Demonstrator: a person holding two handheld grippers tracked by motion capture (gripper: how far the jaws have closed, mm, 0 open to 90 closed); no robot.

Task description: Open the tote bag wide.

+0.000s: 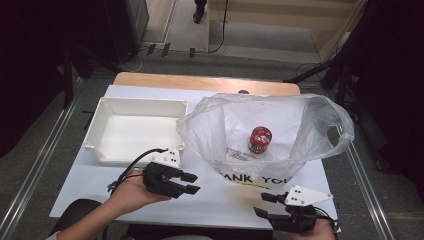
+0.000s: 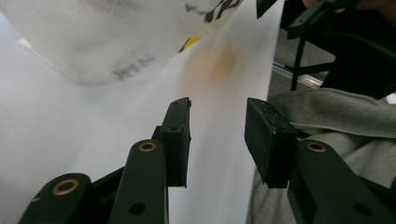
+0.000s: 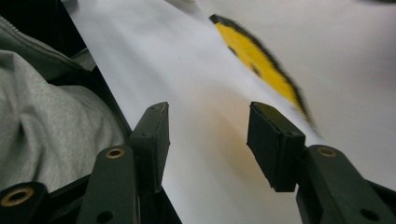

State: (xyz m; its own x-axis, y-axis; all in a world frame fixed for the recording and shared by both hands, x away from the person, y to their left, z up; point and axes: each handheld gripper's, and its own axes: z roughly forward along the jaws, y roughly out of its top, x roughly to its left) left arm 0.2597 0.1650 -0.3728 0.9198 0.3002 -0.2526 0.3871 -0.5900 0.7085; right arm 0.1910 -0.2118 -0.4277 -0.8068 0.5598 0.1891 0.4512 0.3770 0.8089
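Both grippers, left gripper [image 1: 187, 183] and right gripper [image 1: 264, 204], hover low in frame, jaws apart and empty, near the plastic bag [image 1: 260, 125] holding a can [image 1: 260, 139] mid-worktop; a careless tug could topple it.

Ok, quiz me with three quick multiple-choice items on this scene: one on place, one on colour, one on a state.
1. Where is the red can?
A. in the white bin
B. inside the plastic bag
C. in a gripper

2. What colour is the bin?
A. white
B. blue
C. black

3. How is the left gripper?
A. clamped on the bag
C. open, holding nothing
B. shut on the can

Answers: 1 B, the can shows through the plastic bag. 2 A, its walls are white. 3 C, its jaws stand apart over bare table.
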